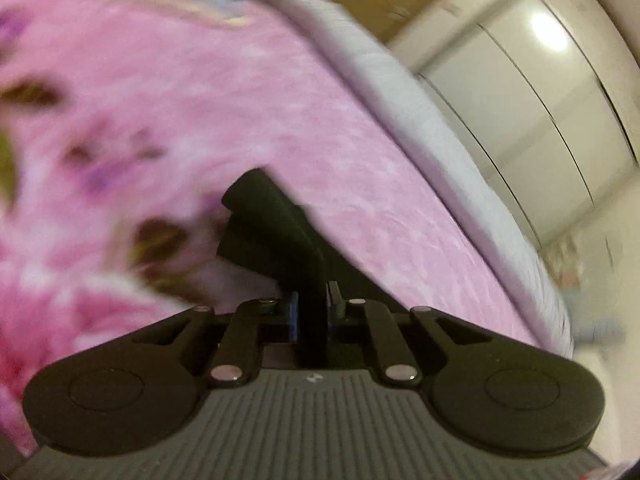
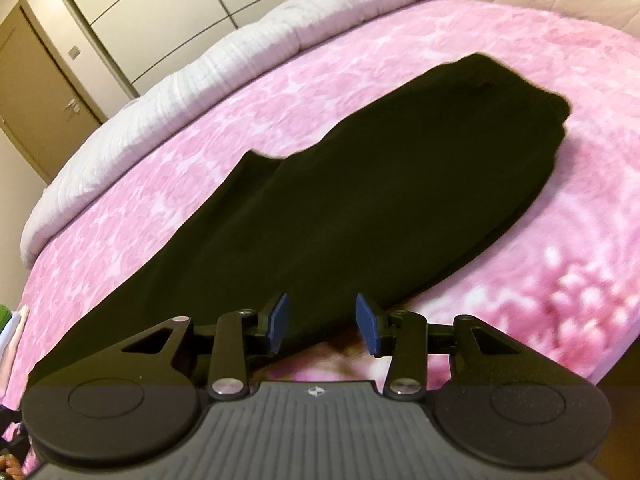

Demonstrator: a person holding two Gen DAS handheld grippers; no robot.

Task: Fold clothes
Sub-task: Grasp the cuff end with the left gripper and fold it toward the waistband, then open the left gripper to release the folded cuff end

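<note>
Now black garment point(image 2: 360, 184) lies under right gripper point(image 2: 322, 322).

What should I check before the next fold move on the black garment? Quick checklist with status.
1. Left gripper pinching black garment: ok, jaws closed on a black fold that rises out of them.
2. Right gripper free: ok, jaws apart, nothing pressed between the pads.
3. Right gripper over the garment's near edge: ok, cloth lies just past its fingertips.
4. Garment flat on pink blanket: ok across its far end; near corner lifted.
5. How much cloth the left grip holds: cannot tell, the left view is blurred.
</note>
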